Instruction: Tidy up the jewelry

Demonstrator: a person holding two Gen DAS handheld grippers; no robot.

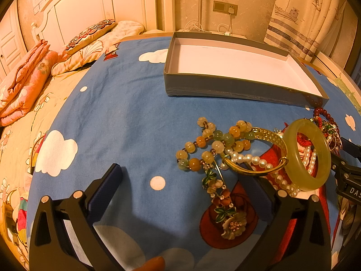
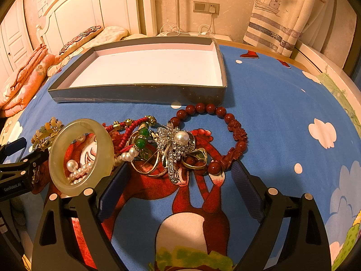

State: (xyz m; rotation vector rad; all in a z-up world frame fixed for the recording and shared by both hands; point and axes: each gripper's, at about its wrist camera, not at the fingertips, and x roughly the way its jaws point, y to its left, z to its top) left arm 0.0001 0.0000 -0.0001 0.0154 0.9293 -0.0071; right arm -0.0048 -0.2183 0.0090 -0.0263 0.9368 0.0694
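Observation:
A pile of jewelry lies on the blue cloud-print cloth in front of an empty shallow grey box. A pale green jade bangle stands tilted on edge over a pearl strand. A chunky yellow-green bead bracelet, a gold bangle and a flower hairpin lie left of it. A red bead bracelet, a pearl brooch and gold rings lie right. My left gripper is open, its right finger by the pearls. My right gripper is open around the rings and brooch.
Folded pink bedding and pillows lie on the bed at the left. A white headboard, a wall socket with cables, and a curtain stand behind. The table edge curves at the right.

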